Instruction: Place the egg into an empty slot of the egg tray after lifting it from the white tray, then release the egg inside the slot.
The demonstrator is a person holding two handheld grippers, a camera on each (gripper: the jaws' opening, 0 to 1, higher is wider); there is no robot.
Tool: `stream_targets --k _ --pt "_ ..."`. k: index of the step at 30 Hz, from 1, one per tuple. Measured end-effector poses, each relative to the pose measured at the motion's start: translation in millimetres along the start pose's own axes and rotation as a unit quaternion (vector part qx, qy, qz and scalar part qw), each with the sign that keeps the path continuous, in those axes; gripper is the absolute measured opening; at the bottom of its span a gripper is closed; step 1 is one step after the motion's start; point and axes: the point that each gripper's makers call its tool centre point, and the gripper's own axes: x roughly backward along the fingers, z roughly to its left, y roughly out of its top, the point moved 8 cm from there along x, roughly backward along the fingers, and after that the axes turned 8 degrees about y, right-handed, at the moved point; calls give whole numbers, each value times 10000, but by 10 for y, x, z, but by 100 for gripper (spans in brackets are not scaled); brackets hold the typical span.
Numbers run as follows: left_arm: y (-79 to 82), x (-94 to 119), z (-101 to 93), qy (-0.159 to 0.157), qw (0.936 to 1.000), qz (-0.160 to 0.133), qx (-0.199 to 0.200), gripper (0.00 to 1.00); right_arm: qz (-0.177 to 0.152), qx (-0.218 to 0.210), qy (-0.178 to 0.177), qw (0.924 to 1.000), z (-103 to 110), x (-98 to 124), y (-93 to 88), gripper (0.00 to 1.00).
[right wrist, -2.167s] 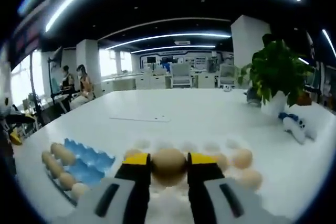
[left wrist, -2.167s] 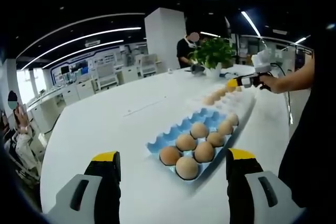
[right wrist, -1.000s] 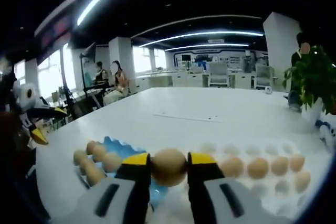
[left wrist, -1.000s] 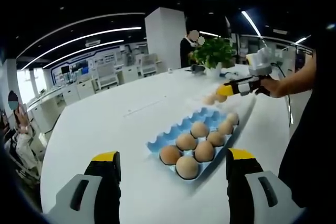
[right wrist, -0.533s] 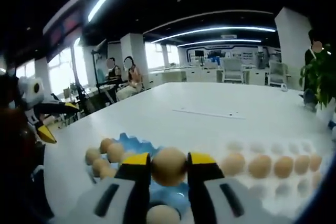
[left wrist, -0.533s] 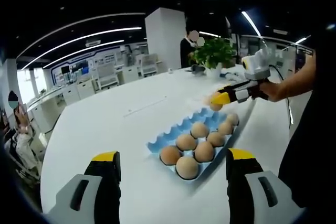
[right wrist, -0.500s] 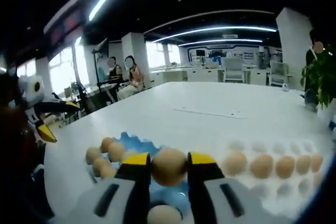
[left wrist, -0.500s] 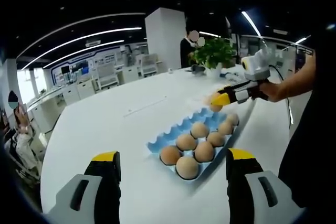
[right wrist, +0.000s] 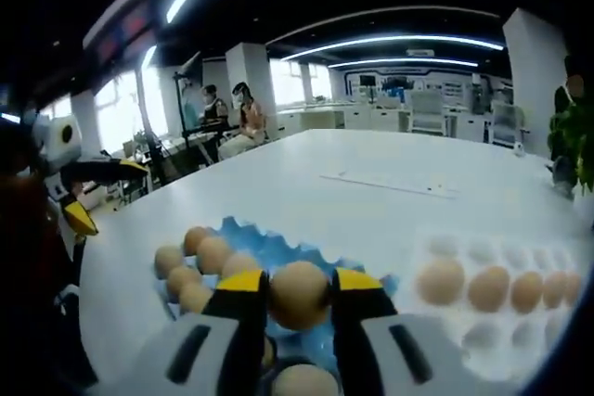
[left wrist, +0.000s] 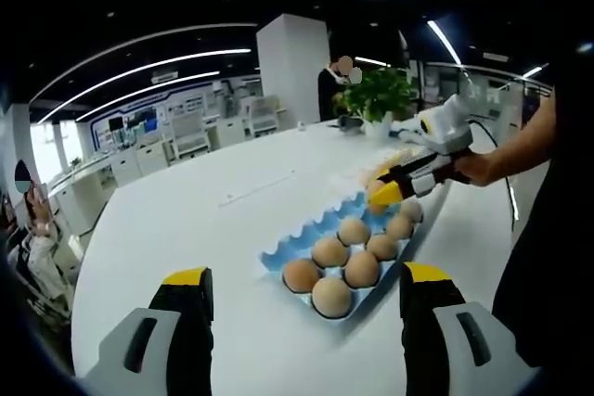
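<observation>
1. Blue egg tray (left wrist: 320, 229) lies on the white desk (left wrist: 186, 229), with six eggs counted in it from the left gripper view.
2. Right tool (right wrist: 299, 296) is clenched on one brown egg (right wrist: 299, 294), held above the blue egg tray (right wrist: 278, 257).
3. White tray (right wrist: 483, 308) lies just beside, with four eggs plainly visible.
4. Left tool (left wrist: 306, 294) is released, jaws wide apart, grasping nothing.

No lettering, label, brand, number or sign can be read in either gripper view; the far wall panels and screens of the office hall are too small and blurred to make out.
</observation>
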Motion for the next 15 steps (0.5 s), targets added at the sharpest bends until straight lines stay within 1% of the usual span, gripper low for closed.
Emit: stream_targets --k 5,15 --pt "0 3 -2 -4 10000 1 -2 84 -15 38 20 10000 12 -15 6 27" --pt "-12 7 6 -6 10000 25 21 84 79 16 114 9999 33 -75 -28 27"
